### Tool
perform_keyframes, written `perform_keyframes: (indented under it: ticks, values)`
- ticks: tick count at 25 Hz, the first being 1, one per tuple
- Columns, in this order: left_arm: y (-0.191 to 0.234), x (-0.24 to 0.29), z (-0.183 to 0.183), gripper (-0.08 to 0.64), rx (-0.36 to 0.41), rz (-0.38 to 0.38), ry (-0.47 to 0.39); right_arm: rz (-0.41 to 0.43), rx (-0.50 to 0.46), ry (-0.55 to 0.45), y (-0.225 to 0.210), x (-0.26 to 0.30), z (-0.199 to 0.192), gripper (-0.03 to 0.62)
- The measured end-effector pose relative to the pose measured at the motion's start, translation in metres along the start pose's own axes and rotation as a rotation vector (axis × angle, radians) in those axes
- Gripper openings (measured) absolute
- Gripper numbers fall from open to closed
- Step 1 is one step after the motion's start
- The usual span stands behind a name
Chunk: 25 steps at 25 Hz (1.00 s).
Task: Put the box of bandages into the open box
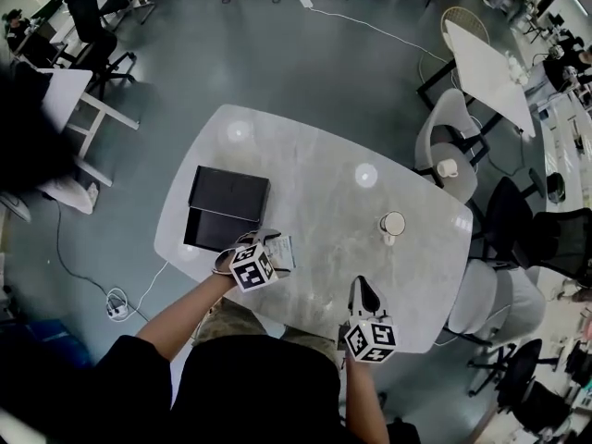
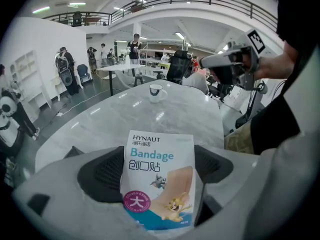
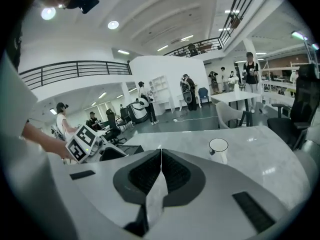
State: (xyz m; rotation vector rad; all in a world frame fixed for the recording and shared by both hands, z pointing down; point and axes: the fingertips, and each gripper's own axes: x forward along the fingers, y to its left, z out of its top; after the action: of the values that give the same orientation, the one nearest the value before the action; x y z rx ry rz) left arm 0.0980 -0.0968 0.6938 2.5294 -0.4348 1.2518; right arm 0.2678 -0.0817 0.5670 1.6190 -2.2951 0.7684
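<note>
The left hand-held gripper (image 2: 157,169) clamps the box of bandages (image 1: 283,252) at lower centre, just right of the open box (image 1: 215,229) on the desk (image 1: 342,183). With much of its length beyond the pads, it could pivot, slip or catch the rim. The right hand-held gripper (image 3: 160,171), lower right, is closed on nothing.

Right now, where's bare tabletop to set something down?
Free: table middle between the open black box and the mug, plus its far half. Crowded: near-left edge, where the left gripper holds the box of bandages by that box; right gripper at near edge.
</note>
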Motion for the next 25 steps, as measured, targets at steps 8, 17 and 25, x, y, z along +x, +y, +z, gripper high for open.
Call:
perform_keyframes:
  ticks: [8,17,25]
  values:
    - [0.019,-0.070,-0.063,0.439,0.140,-0.032,-0.044,-0.094,0.027,-0.062,0.106,-0.004,-0.016,0.012]
    - [0.048,-0.101,-0.123,0.439,0.252,-0.047,0.008,-0.159,0.073,-0.117,0.200,0.000,-0.034,0.012]
    - [0.066,-0.075,-0.156,0.439,0.234,-0.044,0.087,-0.222,0.104,-0.141,0.219,-0.013,-0.036,0.012]
